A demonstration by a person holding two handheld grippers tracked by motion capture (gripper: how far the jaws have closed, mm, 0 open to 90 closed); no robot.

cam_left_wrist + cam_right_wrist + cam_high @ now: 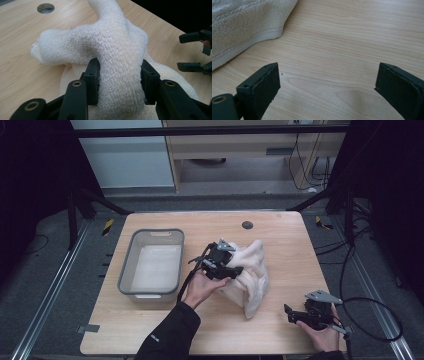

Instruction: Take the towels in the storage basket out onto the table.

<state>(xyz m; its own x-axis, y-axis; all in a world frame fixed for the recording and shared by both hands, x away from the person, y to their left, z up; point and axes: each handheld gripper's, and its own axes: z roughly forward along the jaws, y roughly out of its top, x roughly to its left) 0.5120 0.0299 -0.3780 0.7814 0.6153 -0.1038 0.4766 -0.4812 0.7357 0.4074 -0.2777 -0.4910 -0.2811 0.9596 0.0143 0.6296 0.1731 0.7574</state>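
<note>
Black jaws of the left gripper (120, 82) are closed on a thick raised fold of the cream towel (250, 272), which lies bunched at centre of the surface (280, 227), at 3 o'clock from the grey bin (127, 265). Judged soft, light and limp, it should be pinched at a fold or hem; the right gripper (327, 85), at 4 o'clock from the towel, stands wide open and empty.

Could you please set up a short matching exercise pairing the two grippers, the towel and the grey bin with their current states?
Things:
1. left gripper
2. right gripper
3. towel
4. grey bin

States:
A. open above bare wood
B. bunched on the table, pinched at one fold
C. shut on a fold of cloth
D. standing at the table's left, nothing loose inside

Pairs: 1-C, 2-A, 3-B, 4-D
</note>
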